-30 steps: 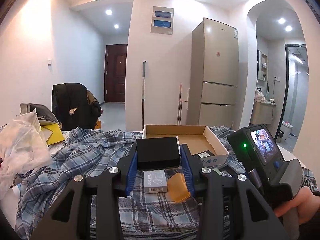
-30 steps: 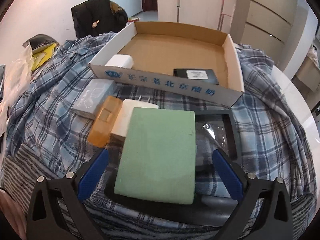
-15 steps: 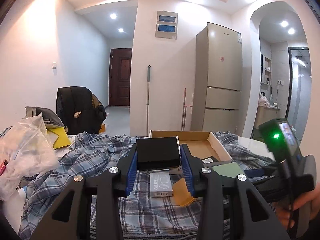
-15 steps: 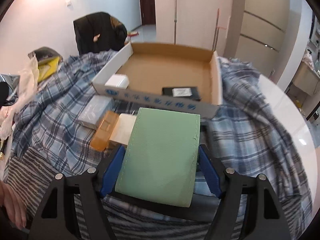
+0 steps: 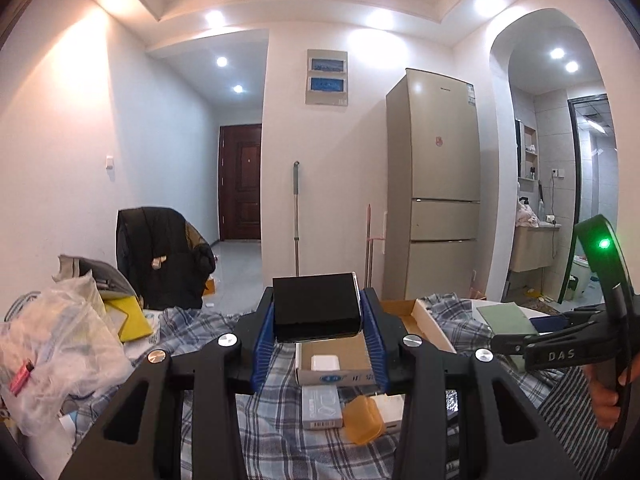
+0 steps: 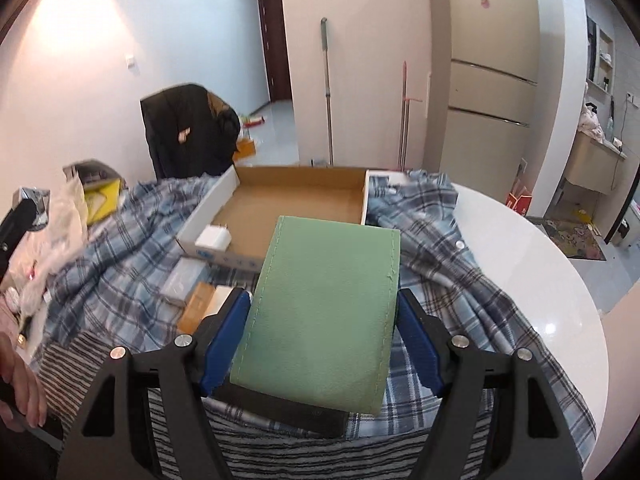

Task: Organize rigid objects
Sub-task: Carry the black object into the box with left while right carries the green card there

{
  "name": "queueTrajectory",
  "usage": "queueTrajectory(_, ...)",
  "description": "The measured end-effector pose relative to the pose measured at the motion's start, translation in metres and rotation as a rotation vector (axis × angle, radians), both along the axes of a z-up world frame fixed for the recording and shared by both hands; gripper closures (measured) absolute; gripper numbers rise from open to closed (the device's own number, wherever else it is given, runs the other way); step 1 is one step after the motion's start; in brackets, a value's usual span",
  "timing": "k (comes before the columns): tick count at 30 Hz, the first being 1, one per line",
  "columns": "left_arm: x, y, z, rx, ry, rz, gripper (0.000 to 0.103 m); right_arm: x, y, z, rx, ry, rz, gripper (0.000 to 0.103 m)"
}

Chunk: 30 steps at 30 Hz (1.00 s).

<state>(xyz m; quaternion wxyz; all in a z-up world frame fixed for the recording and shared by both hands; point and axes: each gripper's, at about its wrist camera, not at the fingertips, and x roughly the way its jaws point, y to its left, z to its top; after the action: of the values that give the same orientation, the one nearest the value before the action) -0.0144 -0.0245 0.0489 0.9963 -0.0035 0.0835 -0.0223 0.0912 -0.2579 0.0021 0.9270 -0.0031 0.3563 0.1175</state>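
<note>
My left gripper (image 5: 318,322) is shut on a black box (image 5: 316,306) and holds it raised above the plaid cloth. My right gripper (image 6: 322,320) is shut on a green-topped box with a black base (image 6: 320,308), lifted off the cloth in front of the open cardboard tray (image 6: 296,198). The tray (image 5: 334,354) holds a white charger (image 6: 214,238). A grey box (image 5: 322,406), an amber case (image 5: 362,420) and a white block (image 5: 390,408) lie on the cloth before the tray. The right gripper with its green box (image 5: 502,314) shows at right in the left wrist view.
A plaid shirt (image 6: 120,280) covers a round white table (image 6: 552,280). A crumpled plastic bag (image 5: 52,344) and yellow item (image 5: 128,318) lie at the left. A chair with a dark jacket (image 5: 160,256), a fridge (image 5: 434,184) and a mop stand behind.
The right gripper closed on the green-topped box and lifted it off the cloth. The left gripper rose and tilted up with the black box still held.
</note>
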Motion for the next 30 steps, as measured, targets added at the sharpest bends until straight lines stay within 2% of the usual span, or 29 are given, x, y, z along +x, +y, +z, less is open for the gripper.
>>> queueTrajectory(4, 0.001, -0.011, 0.011, 0.061, 0.016, 0.039, 0.061, -0.006, -0.007, 0.013, -0.001, -0.032, -0.004, 0.030)
queueTrajectory(9, 0.015, -0.019, 0.027, 0.041, 0.045, 0.019, 0.061, -0.004, -0.011, 0.037, -0.031, -0.089, -0.018, 0.030)
queueTrajectory(13, 0.037, -0.026, 0.040, 0.011, 0.063, -0.001, 0.061, 0.010, -0.007, 0.054, 0.007, -0.112, -0.024, 0.030)
queueTrajectory(18, 0.076, -0.037, 0.048, 0.047, 0.078, 0.039, 0.061, 0.037, 0.003, 0.063, 0.033, -0.094, -0.028, 0.030)
queueTrajectory(23, 0.125, -0.038, 0.056, -0.012, 0.141, 0.016, 0.061, 0.069, 0.019, 0.074, -0.015, -0.117, -0.032, 0.030)
queueTrajectory(26, 0.146, -0.035, 0.060, -0.053, 0.170, 0.004, 0.061, 0.089, 0.018, 0.076, 0.051, -0.123, -0.082, 0.030)
queueTrajectory(30, 0.180, -0.041, 0.058, -0.003, 0.208, -0.027, 0.061, 0.123, 0.029, 0.068, 0.078, -0.089, -0.082, 0.030)
